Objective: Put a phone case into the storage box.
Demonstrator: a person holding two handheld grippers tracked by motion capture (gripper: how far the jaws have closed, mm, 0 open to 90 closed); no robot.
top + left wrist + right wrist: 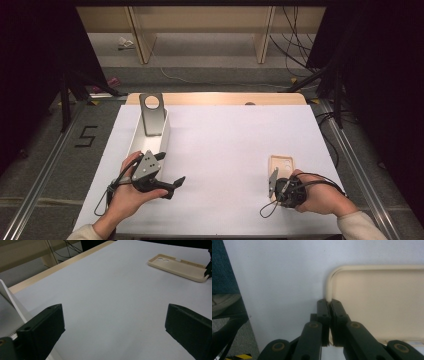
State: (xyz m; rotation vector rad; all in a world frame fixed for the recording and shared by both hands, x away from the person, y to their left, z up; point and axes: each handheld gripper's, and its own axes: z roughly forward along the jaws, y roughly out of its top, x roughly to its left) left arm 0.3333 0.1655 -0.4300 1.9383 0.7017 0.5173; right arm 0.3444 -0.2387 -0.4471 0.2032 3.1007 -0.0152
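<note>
A cream phone case (282, 163) lies open side up on the white table sheet at the right. My right gripper (275, 181) sits at its near end. In the right gripper view the case (382, 300) has its raised side rim pinched between the jaws of my right gripper (329, 302), which is shut on it. My left gripper (171, 169) hovers at the left of the table, jaws wide apart. In the left gripper view it (113, 327) holds nothing and faces the case (177, 266) across bare sheet.
A long white tray (141, 137) stands at the left, just behind my left hand, with a grey metal stand (152, 115) leaning in its far end. Its wall (12, 302) edges the left gripper view. Bare white sheet (225, 150) separates the two grippers. Cables trail beyond the table.
</note>
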